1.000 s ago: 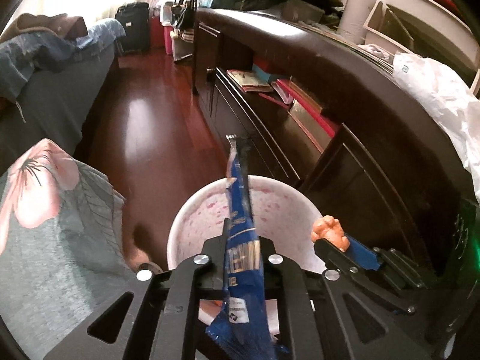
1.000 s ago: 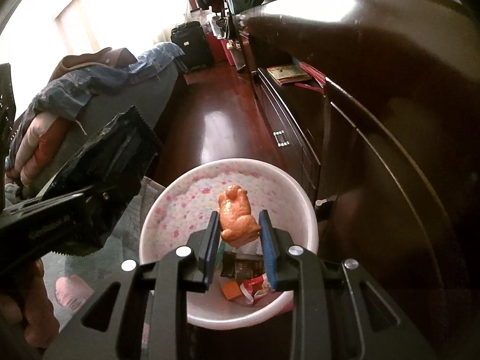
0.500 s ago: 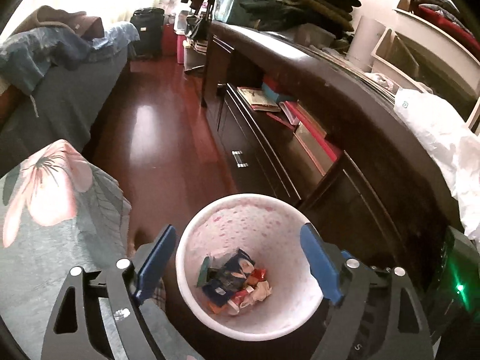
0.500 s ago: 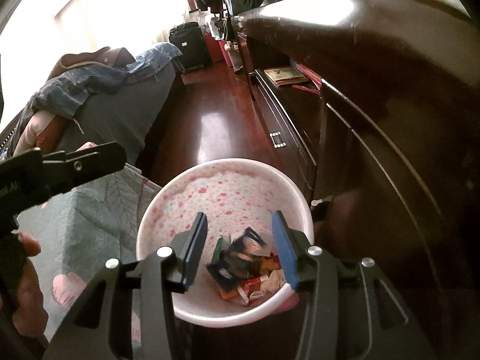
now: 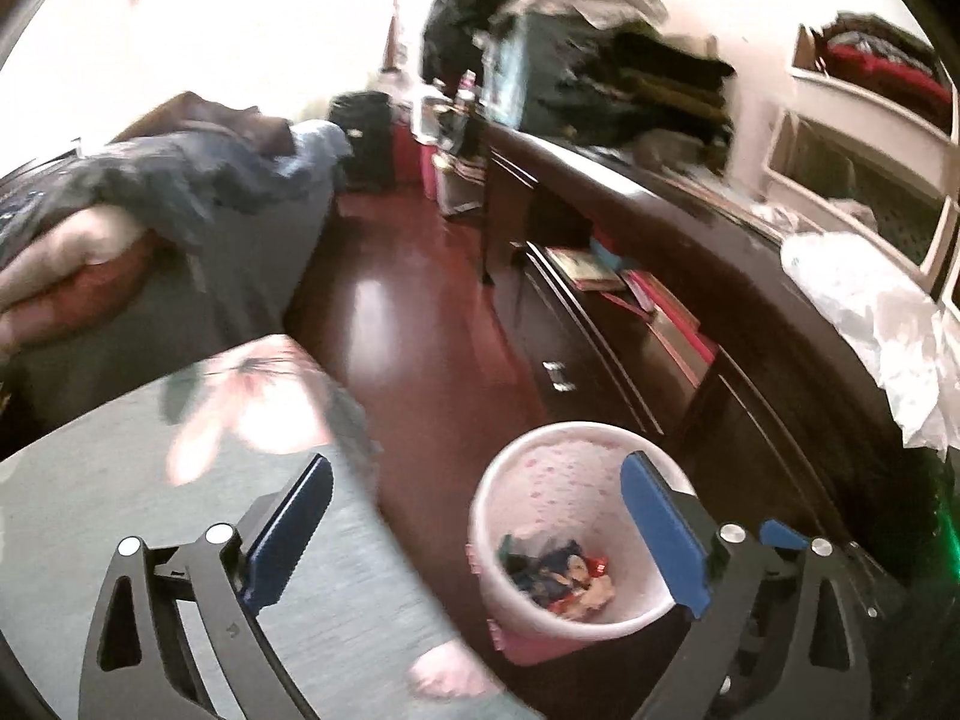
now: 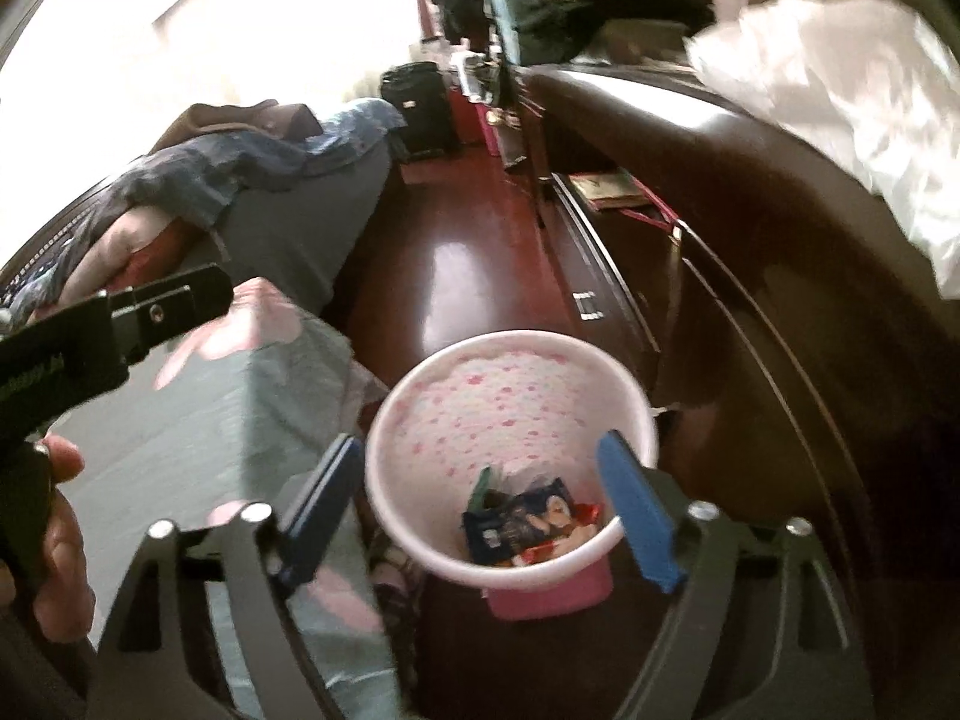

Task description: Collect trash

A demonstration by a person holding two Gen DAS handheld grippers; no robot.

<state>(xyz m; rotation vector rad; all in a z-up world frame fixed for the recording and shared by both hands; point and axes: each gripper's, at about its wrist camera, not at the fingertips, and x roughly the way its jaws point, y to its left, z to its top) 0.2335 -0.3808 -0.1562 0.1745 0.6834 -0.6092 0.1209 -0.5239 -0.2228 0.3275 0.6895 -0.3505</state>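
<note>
bin: the white round plastic waste bin with a pink floral lining and pink base point(image 6: 510, 396) is standing on the dark red wooden floor point(image 5: 420, 360), just beside the dark wood cabinet point(image 5: 690, 312).
trash: crumpled wrappers, among them a dark blue snack packet point(image 6: 516, 525), are lying at the bottom of the bin; the blue packet and the orange piece clamped a second ago are now inside it or out of sight, no longer in any tongs.
left gripper: the left gripper point(image 5: 477, 531) is standing wide apart with nothing between its blue pads; its jaws have just been opening; the bin is looking smaller and lower than half a second ago, so the tool is lifting away.
right gripper: the right gripper point(image 6: 480, 507) is also gaping, empty, framing the bin from above; its jaws have just been opening.
hand: a person's hand point(image 6: 48, 534) is gripping the left tool's handle at the frame edge.
surroundings: grey bedding with a pink flower print point(image 5: 240, 396) is lying beside the bin; a white plastic bag point(image 5: 870, 312) is sitting on the cabinet top.
meaning: both drops are looking done; next likely step is fetching more trash, none visible outside the bin here.
</note>
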